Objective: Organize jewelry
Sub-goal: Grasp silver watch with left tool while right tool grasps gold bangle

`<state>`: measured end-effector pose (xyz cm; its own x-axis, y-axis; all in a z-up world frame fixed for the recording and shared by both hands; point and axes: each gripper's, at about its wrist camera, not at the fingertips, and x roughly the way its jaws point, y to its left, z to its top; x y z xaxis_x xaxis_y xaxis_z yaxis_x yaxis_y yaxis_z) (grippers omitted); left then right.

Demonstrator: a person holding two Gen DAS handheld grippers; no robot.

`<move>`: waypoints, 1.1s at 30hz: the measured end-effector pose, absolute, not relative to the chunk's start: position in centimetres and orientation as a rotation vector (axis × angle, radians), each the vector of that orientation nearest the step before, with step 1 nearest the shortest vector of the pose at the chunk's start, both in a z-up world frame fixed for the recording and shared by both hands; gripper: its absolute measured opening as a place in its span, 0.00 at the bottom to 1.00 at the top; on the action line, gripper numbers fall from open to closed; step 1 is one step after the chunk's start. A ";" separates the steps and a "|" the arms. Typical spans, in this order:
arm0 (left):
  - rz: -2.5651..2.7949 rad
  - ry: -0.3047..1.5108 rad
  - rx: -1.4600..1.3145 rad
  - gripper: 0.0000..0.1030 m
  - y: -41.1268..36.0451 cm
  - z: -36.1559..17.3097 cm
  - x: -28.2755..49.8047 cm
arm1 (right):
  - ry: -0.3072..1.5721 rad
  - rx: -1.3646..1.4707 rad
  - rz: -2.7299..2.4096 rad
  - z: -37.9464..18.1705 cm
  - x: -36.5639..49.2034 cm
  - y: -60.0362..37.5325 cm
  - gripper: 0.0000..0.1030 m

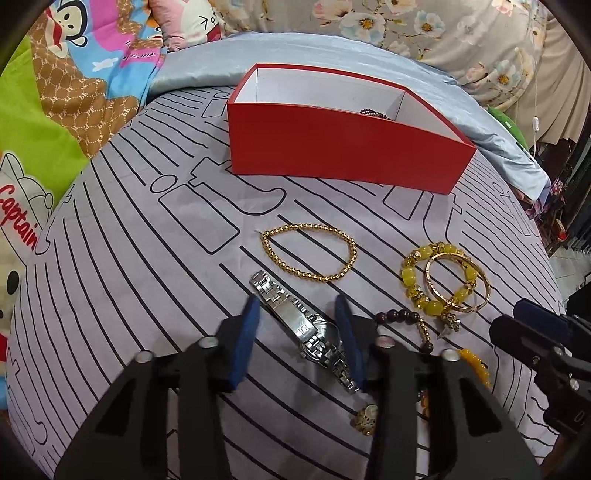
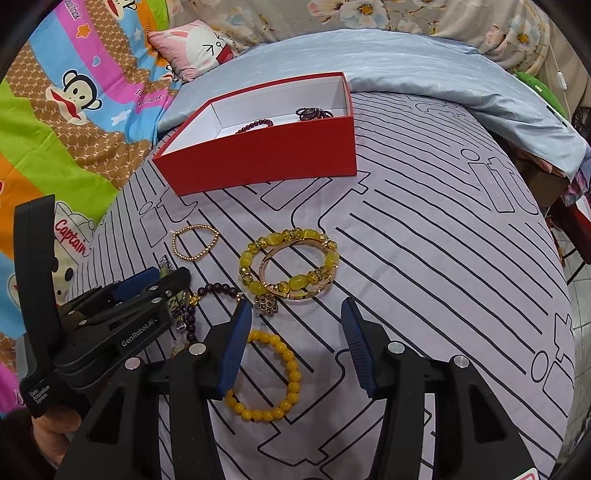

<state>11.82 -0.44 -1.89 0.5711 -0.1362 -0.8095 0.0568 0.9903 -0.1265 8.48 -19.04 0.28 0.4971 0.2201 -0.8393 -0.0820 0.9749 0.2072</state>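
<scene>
A red box (image 1: pixel 343 147) with a white inside stands at the back of the grey lined cloth; the right wrist view shows the box (image 2: pixel 266 162) holding two dark bead bracelets (image 2: pixel 314 112). My left gripper (image 1: pixel 297 306) is open, its blue pads either side of a silver watch (image 1: pixel 295 325) lying on the cloth. Beyond it lies a gold bead bracelet (image 1: pixel 310 253). My right gripper (image 2: pixel 297 308) is open above a yellow bead bracelet (image 2: pixel 280 384). A yellow stone bracelet with a gold bangle (image 2: pixel 291 264) lies just ahead of it. A dark bead bracelet (image 2: pixel 214 291) lies between the grippers.
The grey cloth (image 2: pixel 443 277) covers a bed with a blue sheet (image 2: pixel 406 59) behind the box. Cartoon bedding (image 2: pixel 74 110) lies to the left and a floral cover (image 1: pixel 443 33) at the back. The bed edge drops off at the right.
</scene>
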 end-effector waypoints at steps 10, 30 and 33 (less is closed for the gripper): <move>-0.140 0.967 -0.117 0.11 0.7 -1.8 11.3 | 1.020 0.149 0.170 0.0 9.8 -19.4 0.47; -0.145 0.961 -0.117 0.11 1.2 -2.0 10.7 | 1.038 0.077 0.171 -2.0 12.2 -17.1 0.56; -0.148 0.960 -0.118 0.11 1.3 -2.0 10.7 | 1.046 0.086 0.172 -2.5 12.4 -17.1 0.55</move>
